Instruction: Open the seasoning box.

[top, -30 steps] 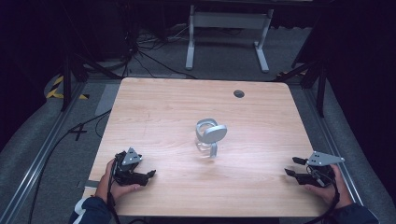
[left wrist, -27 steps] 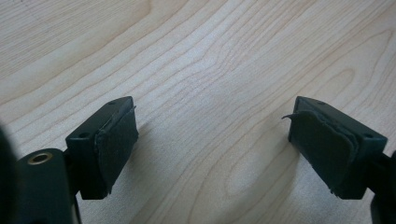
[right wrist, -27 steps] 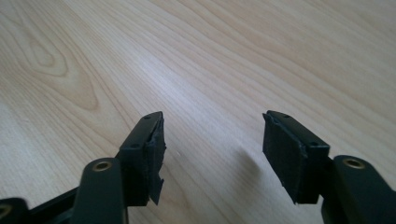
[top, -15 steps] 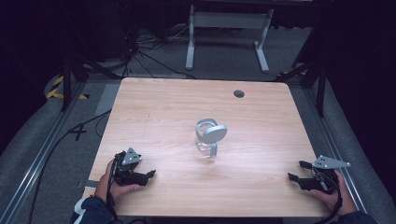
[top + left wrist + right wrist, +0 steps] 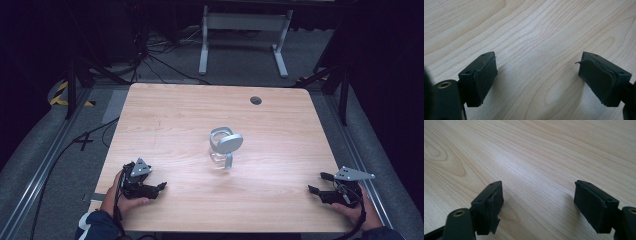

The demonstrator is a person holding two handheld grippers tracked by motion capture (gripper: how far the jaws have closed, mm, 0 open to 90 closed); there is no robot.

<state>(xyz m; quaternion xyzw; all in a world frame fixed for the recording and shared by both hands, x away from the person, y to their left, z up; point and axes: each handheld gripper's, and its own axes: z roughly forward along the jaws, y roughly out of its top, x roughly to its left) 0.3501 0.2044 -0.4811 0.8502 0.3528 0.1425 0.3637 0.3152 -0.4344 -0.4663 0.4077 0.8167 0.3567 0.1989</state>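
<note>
The small clear jar (image 5: 220,154) with a grey lid (image 5: 229,142) tilted on top stands at the middle of the frame, on the desk (image 5: 170,115), well apart from both grippers. Nothing is grasped yet — the reach is still to come, I judge. The left gripper (image 5: 161,187), lower left, stands wide and empty. The right gripper (image 5: 320,182), lower right, has just been opening, with nothing between its jaws.

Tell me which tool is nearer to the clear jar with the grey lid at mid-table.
Left. The left tool sits near the table's front-left, open, below and left of the jar. The right tool, also open, sits by the front-right edge, a little farther from it.
</note>
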